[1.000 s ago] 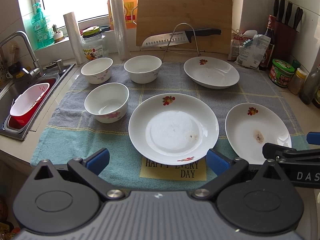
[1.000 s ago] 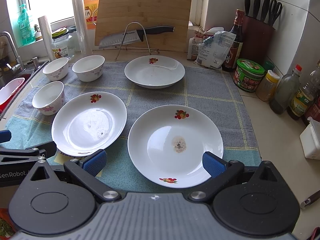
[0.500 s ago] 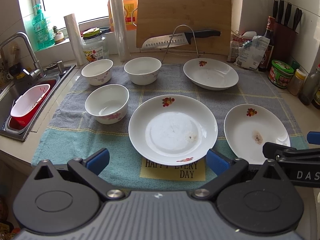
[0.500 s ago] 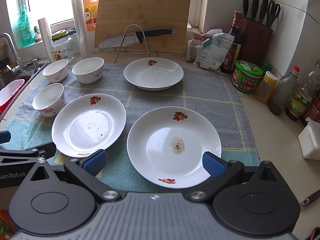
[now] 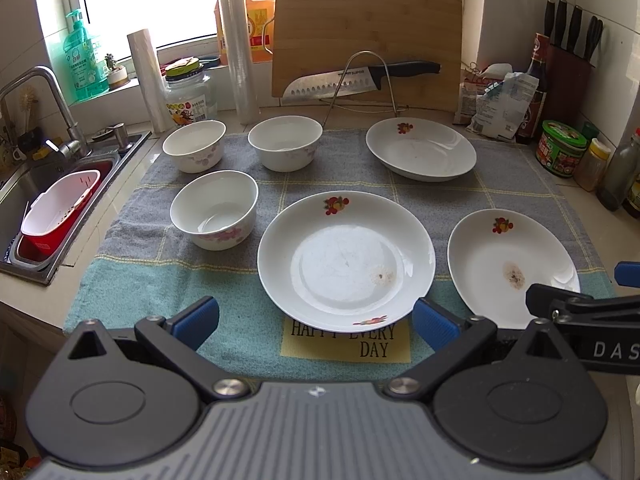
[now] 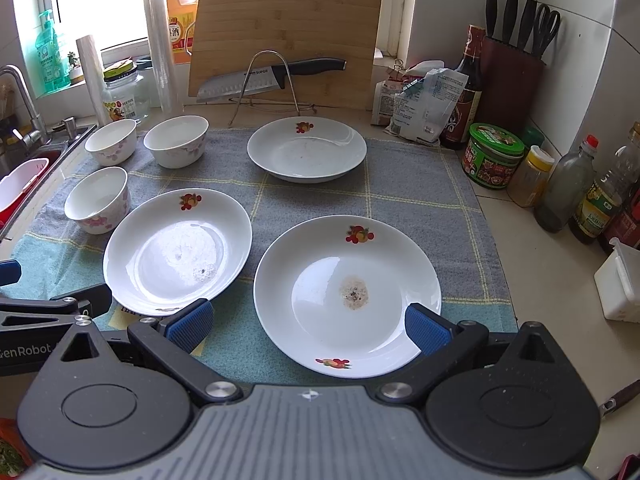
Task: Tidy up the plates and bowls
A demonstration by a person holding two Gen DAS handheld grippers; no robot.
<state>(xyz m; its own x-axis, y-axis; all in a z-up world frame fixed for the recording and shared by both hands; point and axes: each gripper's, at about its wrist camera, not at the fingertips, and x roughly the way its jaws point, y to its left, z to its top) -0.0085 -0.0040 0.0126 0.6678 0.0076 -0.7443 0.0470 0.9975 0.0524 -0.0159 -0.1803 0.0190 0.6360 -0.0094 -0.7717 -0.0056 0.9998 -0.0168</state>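
On the towel (image 5: 132, 280), three plates and three bowls sit upright, apart. Middle plate (image 5: 346, 260) has its fruit motif at 12 o'clock; stained plate (image 6: 347, 296) likewise. Towel patch reads "HAPPY EVERY DAY"; knife (image 5: 360, 78) says "SUPOR". Left gripper (image 5: 316, 320) and right gripper (image 6: 306, 326) both gape, empty.

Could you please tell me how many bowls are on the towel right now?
3. Two bowls sit at the back left of the towel, one nearer the sink and one beside it; the third stands in front of them, left of the middle plate.
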